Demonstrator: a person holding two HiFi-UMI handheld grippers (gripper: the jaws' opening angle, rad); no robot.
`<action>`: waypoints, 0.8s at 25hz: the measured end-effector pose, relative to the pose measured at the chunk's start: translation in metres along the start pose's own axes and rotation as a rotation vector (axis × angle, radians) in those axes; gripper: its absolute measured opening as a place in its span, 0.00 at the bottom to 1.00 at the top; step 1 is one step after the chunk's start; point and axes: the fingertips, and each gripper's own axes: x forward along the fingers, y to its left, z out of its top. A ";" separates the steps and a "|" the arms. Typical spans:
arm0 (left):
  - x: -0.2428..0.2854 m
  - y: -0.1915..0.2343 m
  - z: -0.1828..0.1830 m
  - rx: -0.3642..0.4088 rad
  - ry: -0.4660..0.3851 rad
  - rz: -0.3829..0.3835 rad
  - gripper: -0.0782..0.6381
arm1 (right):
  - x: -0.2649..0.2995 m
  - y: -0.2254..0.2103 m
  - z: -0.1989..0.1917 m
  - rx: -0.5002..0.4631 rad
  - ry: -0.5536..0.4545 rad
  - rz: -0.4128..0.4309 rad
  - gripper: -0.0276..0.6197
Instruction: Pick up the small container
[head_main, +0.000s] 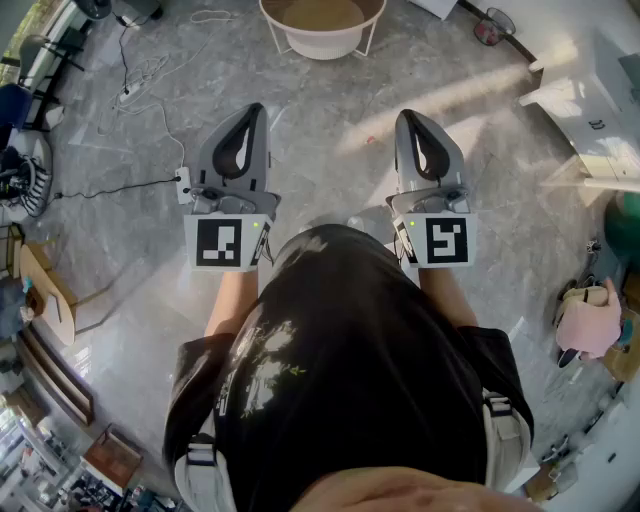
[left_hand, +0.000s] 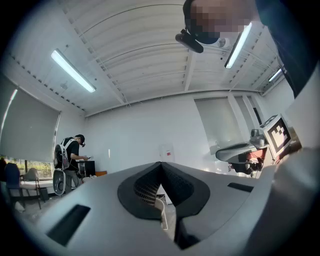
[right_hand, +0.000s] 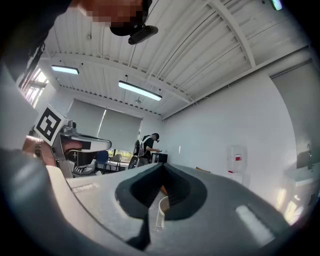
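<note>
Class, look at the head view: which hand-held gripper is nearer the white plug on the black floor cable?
Left. The left hand-held gripper is just right of the white plug, above the floor; the right hand-held gripper is farther right, beyond the left one.

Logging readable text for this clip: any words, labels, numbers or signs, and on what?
No text here can be read.
Left marker cube, right marker cube: black-and-white square patterns, no letters.
Red label on the white wall box: too small to read.
Dark mark on the white furniture: too small to read.
</note>
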 end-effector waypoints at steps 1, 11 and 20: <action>0.001 0.000 -0.001 -0.001 0.003 0.002 0.11 | 0.000 0.001 0.000 0.000 -0.004 0.006 0.03; 0.011 -0.025 0.020 0.019 -0.081 0.022 0.11 | -0.013 -0.021 -0.014 0.039 -0.005 0.050 0.03; 0.031 -0.084 0.017 0.011 -0.086 -0.008 0.11 | -0.045 -0.066 -0.033 0.021 0.007 0.064 0.03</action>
